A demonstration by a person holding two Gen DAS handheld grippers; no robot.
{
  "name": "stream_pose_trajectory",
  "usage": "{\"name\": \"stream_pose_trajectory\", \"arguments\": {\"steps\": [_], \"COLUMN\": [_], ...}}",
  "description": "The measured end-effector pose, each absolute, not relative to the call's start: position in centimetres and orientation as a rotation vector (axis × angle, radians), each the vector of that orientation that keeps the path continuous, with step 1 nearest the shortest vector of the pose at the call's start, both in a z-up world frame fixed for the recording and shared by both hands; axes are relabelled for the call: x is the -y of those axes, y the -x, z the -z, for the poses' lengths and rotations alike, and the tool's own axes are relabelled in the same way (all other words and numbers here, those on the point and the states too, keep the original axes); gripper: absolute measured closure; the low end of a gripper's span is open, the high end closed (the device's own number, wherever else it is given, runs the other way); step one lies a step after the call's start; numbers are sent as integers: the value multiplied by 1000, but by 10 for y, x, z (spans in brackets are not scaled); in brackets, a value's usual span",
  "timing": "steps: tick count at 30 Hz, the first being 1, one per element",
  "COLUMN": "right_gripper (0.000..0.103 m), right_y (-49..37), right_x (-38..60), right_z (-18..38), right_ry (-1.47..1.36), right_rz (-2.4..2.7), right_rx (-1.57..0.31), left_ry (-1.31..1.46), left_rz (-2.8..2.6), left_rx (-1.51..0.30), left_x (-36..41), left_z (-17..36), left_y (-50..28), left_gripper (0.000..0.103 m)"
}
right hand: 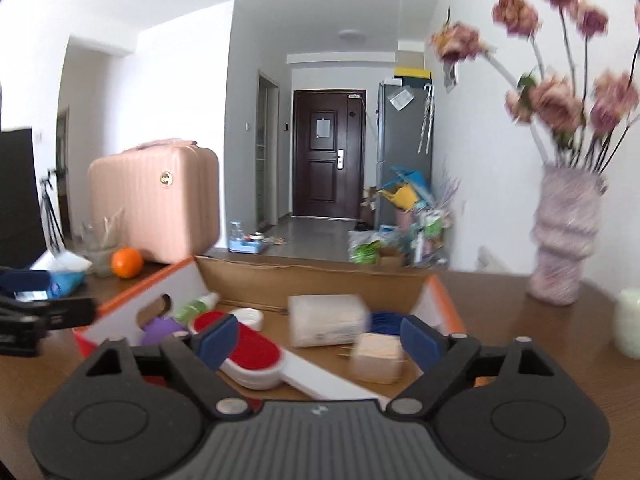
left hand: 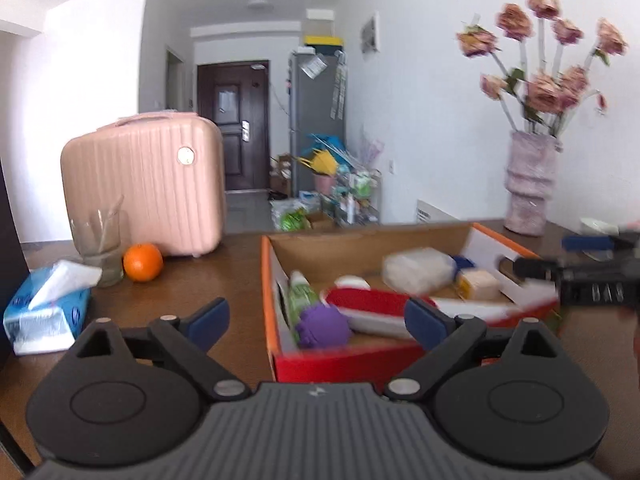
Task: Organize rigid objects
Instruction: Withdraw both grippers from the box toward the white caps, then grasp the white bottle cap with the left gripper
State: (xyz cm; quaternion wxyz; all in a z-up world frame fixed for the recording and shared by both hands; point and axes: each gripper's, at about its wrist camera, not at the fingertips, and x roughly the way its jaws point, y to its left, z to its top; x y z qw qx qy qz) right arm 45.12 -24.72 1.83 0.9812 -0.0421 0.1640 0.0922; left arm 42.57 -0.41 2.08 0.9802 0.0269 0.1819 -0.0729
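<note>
While both grippers hang empty over the table, status as follows:

Box: orange-and-white cardboard box [right hand: 320, 276] on the brown table [left hand: 208, 280], open top, already holding most of the rigid stuff.
In box: red-and-white lint brush [right hand: 248, 350], purple ball-like toy [left hand: 323, 326], green-label bottle [left hand: 299, 294], white round lid [right hand: 248, 317], clear plastic container [right hand: 326, 320], blue item behind it (blurred, can't ID), pale wooden block/toothpick box [right hand: 378, 360].
Left gripper [left hand: 316, 320]: jaws wide apart, nothing between them, near the box's front left corner.
Right gripper [right hand: 316, 332]: jaws spread wide, nothing held, hovering above the box interior.
Outside box: orange [left hand: 143, 262], glass cup [left hand: 98, 246], tissue pack [left hand: 44, 312], pink suitcase [left hand: 144, 184], vase w/ flowers [left hand: 530, 184], pale green-white obj at far right [right hand: 628, 328].
Progress (est.): looks late-stage; most small items boxed.
Left to do (est.): maybe orange & cup, if they count; else tidy contents inside the box.
</note>
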Motion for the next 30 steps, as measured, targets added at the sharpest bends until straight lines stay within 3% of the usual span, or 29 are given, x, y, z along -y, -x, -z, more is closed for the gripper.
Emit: {"name": "stream_pose_trajectory", "arguments": {"steps": [17, 30], "right_gripper": [10, 10], "right_y": [-318, -201], "right_x": [277, 283], "right_z": [-47, 13], "right_ry": [107, 32], "right_rz": [-163, -232], "right_rx": [-322, -450], "left_ry": [-41, 51], "left_rz": [129, 167], "left_rx": [-329, -555], "left_x": [10, 13], "left_z": [-60, -3], "left_y": [-305, -217], "left_gripper": [2, 1]}}
